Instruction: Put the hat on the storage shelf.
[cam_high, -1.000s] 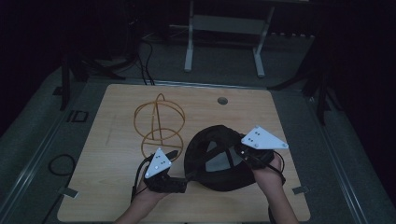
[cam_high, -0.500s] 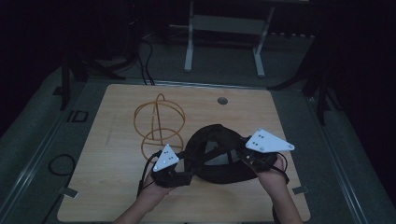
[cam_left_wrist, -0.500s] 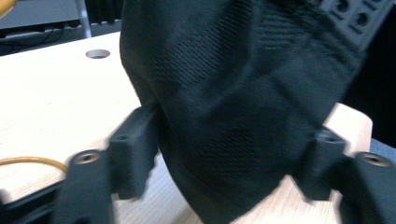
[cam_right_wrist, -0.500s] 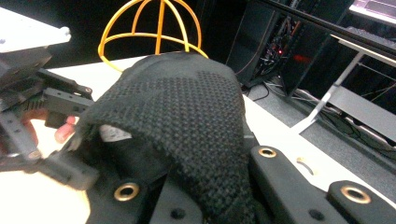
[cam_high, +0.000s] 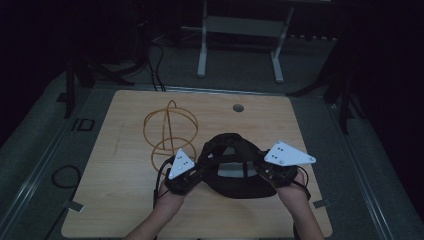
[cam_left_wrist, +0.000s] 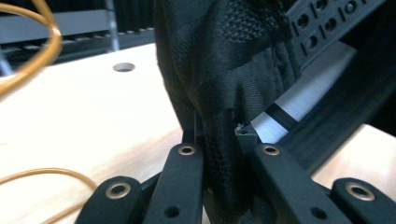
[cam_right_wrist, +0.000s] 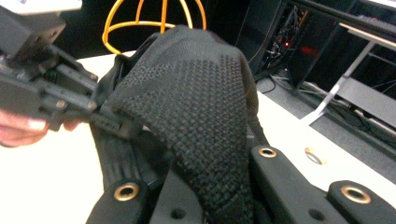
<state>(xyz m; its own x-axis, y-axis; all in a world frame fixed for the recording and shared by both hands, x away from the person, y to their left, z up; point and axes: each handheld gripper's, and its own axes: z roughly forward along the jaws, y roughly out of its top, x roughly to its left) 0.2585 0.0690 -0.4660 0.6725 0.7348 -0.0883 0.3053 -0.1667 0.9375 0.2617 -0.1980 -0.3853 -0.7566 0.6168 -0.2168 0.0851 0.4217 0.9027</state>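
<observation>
A black knit cap (cam_high: 231, 167) is held up between both grippers over the front middle of the wooden table (cam_high: 125, 200). My left gripper (cam_high: 199, 170) is shut on the cap's left edge; its view shows the cap fabric (cam_left_wrist: 224, 93) pinched between the two jaws. At the cap's right edge my right gripper (cam_high: 262, 169) is shut on the knit cloth (cam_right_wrist: 196, 107), which drapes over its jaws. An orange wire stand (cam_high: 169, 132) shaped like a head form stands on the table just behind the left gripper, and its top (cam_right_wrist: 154, 18) rises beyond the cap in the right gripper view.
A round cable hole (cam_high: 238, 107) sits near the table's far edge. Behind the table stands a white metal frame (cam_high: 240, 30) on a grey floor. A black cable loop (cam_high: 65, 176) lies on the floor at the left.
Both grippers have shifted a little toward the person, carrying the cap with them. The cap now hangs more spread out between them.
</observation>
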